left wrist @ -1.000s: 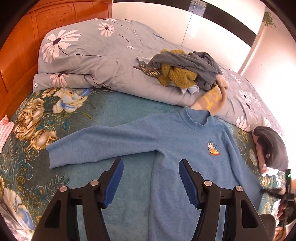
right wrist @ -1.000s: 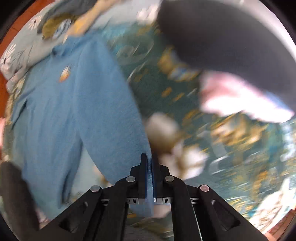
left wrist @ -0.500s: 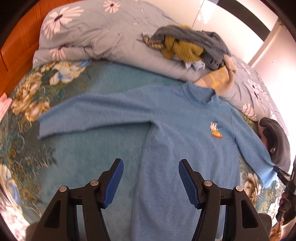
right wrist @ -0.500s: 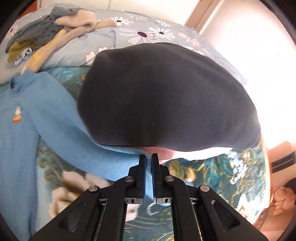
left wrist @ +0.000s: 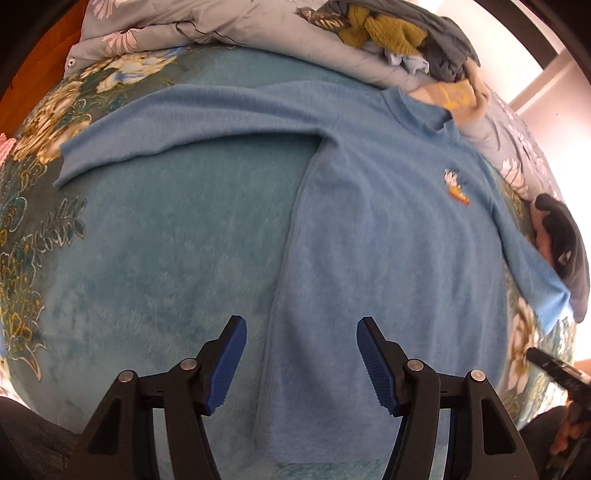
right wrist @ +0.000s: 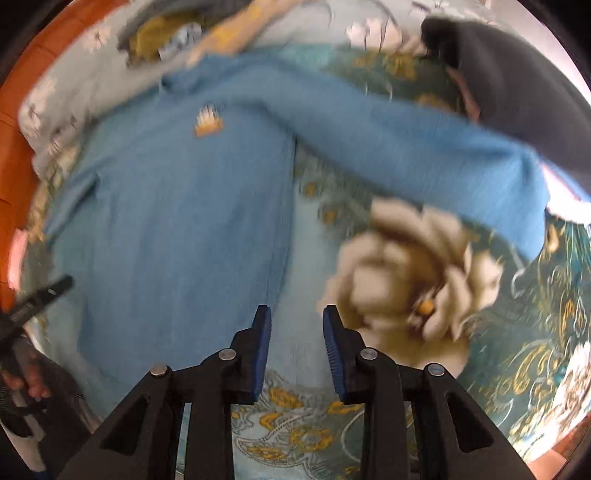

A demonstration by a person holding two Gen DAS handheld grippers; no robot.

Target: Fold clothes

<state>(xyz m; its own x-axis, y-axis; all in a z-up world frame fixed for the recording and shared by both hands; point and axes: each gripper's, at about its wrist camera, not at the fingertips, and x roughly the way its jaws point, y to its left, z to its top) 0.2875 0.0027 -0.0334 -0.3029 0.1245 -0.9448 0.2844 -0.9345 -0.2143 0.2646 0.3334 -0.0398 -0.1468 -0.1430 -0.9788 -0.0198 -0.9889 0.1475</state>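
Note:
A light blue long-sleeved sweater (left wrist: 376,236) with a small orange chest emblem lies flat, front up, on the teal floral bedspread (left wrist: 155,266), both sleeves spread out. My left gripper (left wrist: 297,363) is open and empty above the sweater's lower left side edge. My right gripper (right wrist: 297,350) is open and empty above the bedspread (right wrist: 517,369), just right of the sweater's body (right wrist: 177,206). The sweater's right sleeve (right wrist: 424,155) lies loose, stretched toward a dark grey garment (right wrist: 517,81). This view is motion-blurred.
A grey floral duvet (left wrist: 236,22) lies along the head of the bed, with a pile of mustard, grey and cream clothes (left wrist: 406,37) on it. A dark grey garment (left wrist: 565,251) sits at the bed's right edge. The orange wooden headboard (right wrist: 14,155) is at the left.
My right gripper has let go of the right sleeve cuff, opened and drawn back toward the sweater's hem side. My left gripper has moved lower over the sweater, still open.

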